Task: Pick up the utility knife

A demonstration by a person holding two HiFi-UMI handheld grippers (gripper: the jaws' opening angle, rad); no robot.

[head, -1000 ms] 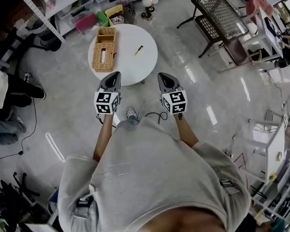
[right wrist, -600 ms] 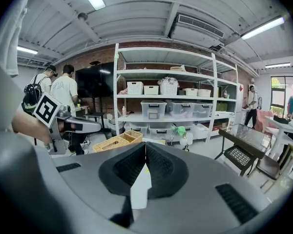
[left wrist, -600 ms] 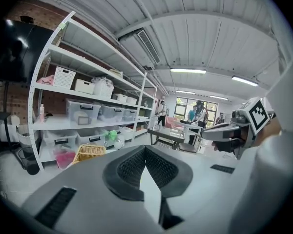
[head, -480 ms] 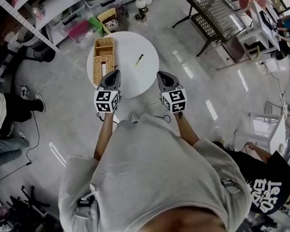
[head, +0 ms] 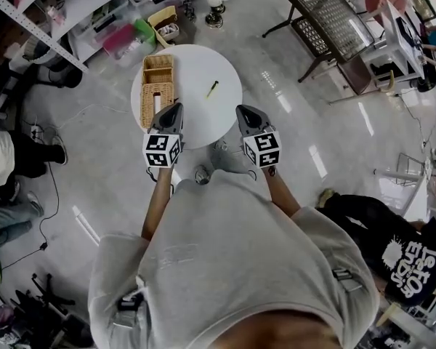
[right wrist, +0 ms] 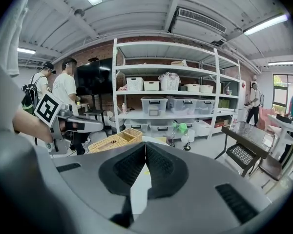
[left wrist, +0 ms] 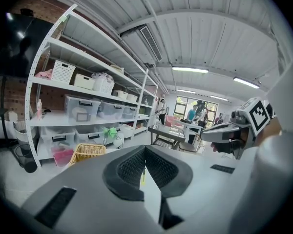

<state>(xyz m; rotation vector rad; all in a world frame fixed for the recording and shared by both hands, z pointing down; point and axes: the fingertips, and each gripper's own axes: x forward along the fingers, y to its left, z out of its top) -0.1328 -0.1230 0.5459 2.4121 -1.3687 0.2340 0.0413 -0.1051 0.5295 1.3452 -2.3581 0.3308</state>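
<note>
Head view: knife (head: 213,88) lies on table (head: 203,118), upper centre, apart from right gripper (head: 240,110); we move in first.
Left gripper view: left gripper (left wrist: 145,150) jaws together, empty.
Right gripper view: jaws together, empty; we open them before lowering over knife.

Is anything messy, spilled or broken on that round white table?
Nothing stands out. The utility knife lies by itself on the round table, too small here to check for damage. The wicker baskets sit tidily along the table's left edge. No spill shows.
</note>
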